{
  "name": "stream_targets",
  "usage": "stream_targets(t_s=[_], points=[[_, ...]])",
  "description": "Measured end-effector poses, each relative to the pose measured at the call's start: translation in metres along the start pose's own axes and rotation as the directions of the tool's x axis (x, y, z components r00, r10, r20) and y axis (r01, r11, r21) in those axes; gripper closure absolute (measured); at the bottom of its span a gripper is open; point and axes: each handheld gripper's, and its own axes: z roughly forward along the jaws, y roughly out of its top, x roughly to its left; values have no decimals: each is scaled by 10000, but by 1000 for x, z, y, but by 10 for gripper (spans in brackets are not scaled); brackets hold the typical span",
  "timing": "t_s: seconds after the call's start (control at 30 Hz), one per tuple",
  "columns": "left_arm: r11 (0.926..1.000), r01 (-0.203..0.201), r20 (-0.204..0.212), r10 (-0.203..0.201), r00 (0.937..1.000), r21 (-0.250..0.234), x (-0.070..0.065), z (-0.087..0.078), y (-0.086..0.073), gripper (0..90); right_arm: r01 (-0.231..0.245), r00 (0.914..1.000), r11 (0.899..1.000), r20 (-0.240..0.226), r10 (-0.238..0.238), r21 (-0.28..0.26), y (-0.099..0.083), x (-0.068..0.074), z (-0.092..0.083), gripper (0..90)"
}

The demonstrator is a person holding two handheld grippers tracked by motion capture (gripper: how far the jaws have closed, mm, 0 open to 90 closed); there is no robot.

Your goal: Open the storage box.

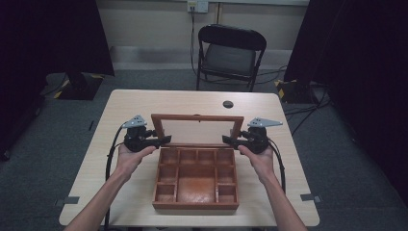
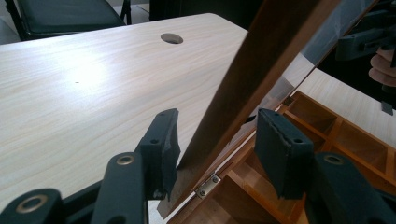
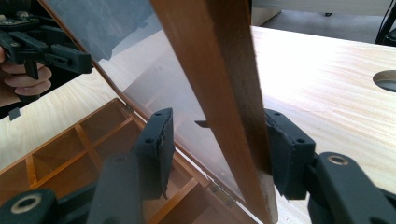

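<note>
Black jaws of the left hand-held gripper [image 2: 217, 140] are straddling the left stile of the lid [image 1: 197, 117], one pad touching the wood, the other standing off, so it is steadying rather than clamping. At 3 o'clock the right hand-held gripper [image 3: 217, 149] is bracketing the opposite stile, its outer pad against the wood, jaws partly spread. Both are propping the glazed lid upright over the wooden box [image 1: 196, 180] sitting at the middle of the desk [image 1: 130, 103], compartments exposed
</note>
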Motion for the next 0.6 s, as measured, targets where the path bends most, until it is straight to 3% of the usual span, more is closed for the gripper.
stream_targets(t_s=[0.6], points=[[9999, 160, 30, -160, 9999, -12, 7, 2, -1, 542, -67, 10000, 9999, 66, 66, 127, -4, -7, 11, 462]])
